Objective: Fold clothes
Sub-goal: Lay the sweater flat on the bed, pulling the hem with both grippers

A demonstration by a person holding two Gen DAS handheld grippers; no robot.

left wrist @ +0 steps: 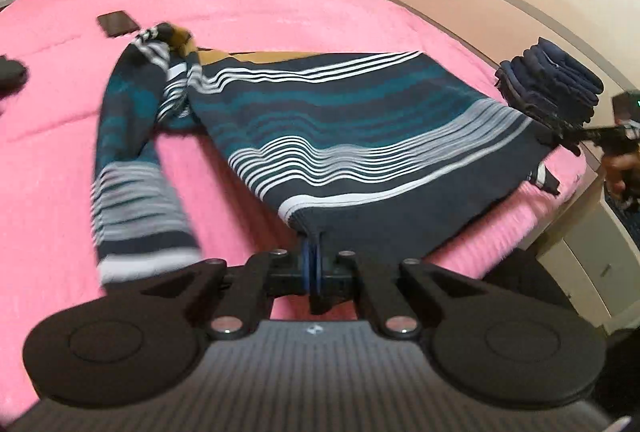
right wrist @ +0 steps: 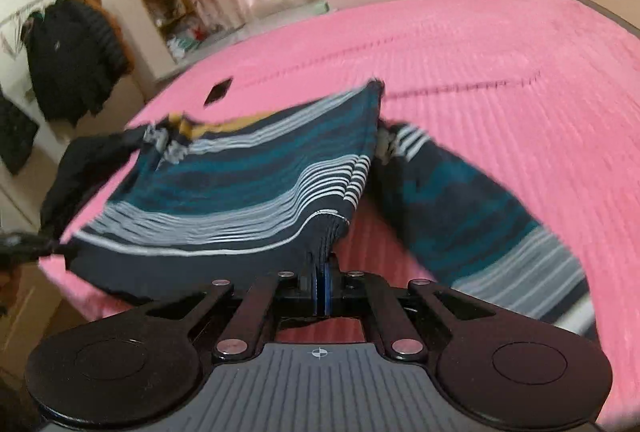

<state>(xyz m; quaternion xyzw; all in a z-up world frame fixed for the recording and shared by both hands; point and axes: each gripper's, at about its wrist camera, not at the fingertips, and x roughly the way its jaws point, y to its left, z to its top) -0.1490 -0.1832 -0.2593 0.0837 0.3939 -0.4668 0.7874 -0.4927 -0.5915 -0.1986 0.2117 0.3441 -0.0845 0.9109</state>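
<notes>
Both grippers pinch blurred sweater (left wrist: 340, 119).

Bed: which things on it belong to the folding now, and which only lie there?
In the job:
- striped sweater, pinched by left gripper and right gripper

Lying about:
- phone
- stack of dark clothes
- pink bed beneath

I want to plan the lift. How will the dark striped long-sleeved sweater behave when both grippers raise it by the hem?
The dark striped long-sleeved sweater is probably floppy: it sags between the left gripper and right gripper. Its loose sleeve will likely dangle and swing. The knit seems grippy, so slipping looks unlikely.
</notes>
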